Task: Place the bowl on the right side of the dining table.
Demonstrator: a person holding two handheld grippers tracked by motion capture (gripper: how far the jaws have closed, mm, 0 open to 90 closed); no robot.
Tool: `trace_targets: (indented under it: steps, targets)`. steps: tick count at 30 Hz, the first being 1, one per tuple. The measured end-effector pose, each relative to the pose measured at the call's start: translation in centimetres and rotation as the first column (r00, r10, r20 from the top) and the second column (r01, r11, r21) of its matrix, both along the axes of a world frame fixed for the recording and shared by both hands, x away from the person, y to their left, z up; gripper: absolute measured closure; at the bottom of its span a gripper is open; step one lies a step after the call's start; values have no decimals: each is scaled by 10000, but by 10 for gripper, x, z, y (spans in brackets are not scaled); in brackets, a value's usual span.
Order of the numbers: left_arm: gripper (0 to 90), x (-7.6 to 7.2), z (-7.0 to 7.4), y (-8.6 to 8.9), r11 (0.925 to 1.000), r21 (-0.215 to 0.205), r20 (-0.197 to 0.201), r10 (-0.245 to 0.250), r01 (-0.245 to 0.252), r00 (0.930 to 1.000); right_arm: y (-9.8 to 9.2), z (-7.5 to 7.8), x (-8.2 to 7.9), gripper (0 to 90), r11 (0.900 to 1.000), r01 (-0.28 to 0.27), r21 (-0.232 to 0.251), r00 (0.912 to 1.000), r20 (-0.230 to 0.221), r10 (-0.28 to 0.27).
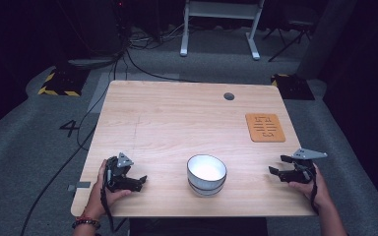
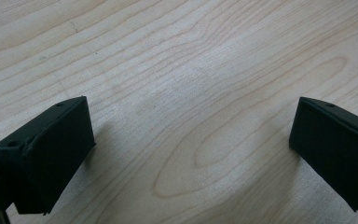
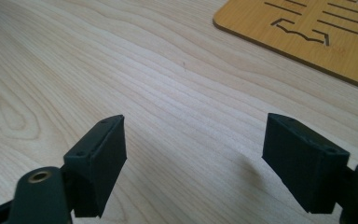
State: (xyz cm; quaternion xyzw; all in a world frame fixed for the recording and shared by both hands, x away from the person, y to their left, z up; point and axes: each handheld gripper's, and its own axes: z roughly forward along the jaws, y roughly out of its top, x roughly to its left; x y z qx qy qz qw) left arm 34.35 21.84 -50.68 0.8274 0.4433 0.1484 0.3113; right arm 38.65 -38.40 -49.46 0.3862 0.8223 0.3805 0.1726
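Two stacked white bowls (image 1: 206, 174) with dark rims stand near the front edge of the light wooden table (image 1: 177, 123), between the two hands. My left gripper (image 1: 139, 181) rests on the table to the left of the bowls, held in a hand. In the left gripper view its jaws (image 2: 191, 135) stand wide apart over bare wood, so it is open. My right gripper (image 1: 277, 166) sits to the right of the bowls and points toward them. It is open too, and nothing lies between its jaws (image 3: 196, 140).
An orange slotted wooden mat (image 1: 265, 127) lies flat at the table's right side, and its corner shows in the right gripper view (image 3: 307, 32). A round grey grommet (image 1: 229, 96) sits near the far edge. Cables and a white frame stand on the floor beyond.
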Motion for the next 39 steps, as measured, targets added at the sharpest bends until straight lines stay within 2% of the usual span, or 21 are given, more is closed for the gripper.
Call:
trace_targets:
  steps: [4, 10, 11, 17, 29, 31, 38, 39]
  targets:
    - [0, 0, 0, 0, 10000, -1, -1, -1, 1, 10000, 2, 5, -1, 220, 9997, -161, 161, 9999, 56, 160]
    - [0, 0, 0, 0, 10000, 1, 2, -2, 2, 10000, 11, 13, -3, 221, 9990, -417, 158, 9987, 313, 412]
    - [0, 0, 0, 0, 10000, -2, -1, -1, 1, 10000, 13, 17, -4, 221, 9981, -584, 191, 9976, 371, 577]
    - [0, 0, 0, 0, 10000, -2, -2, -3, 3, 10000, 23, 25, -7, 222, 9970, -769, 130, 9949, 671, 758]
    - [0, 0, 0, 0, 10000, 1, -3, -5, 5, 10000, 34, 39, -8, 231, 9932, -1136, 254, 9888, 999, 1106]
    - [0, 0, 0, 0, 10000, -1, -1, -3, 3, 10000, 39, 43, -10, 231, 9908, -1318, 310, 9862, 1051, 1279]
    - [0, 0, 0, 0, 10000, -4, -2, -2, 2, 10000, 64, 61, -12, 234, 9732, -2283, 271, 9663, 1284, 2231]
    - [0, 0, 0, 0, 10000, -4, -2, -2, 2, 10000, 64, 61, -12, 234, 9732, -2283, 271, 9663, 1284, 2231]
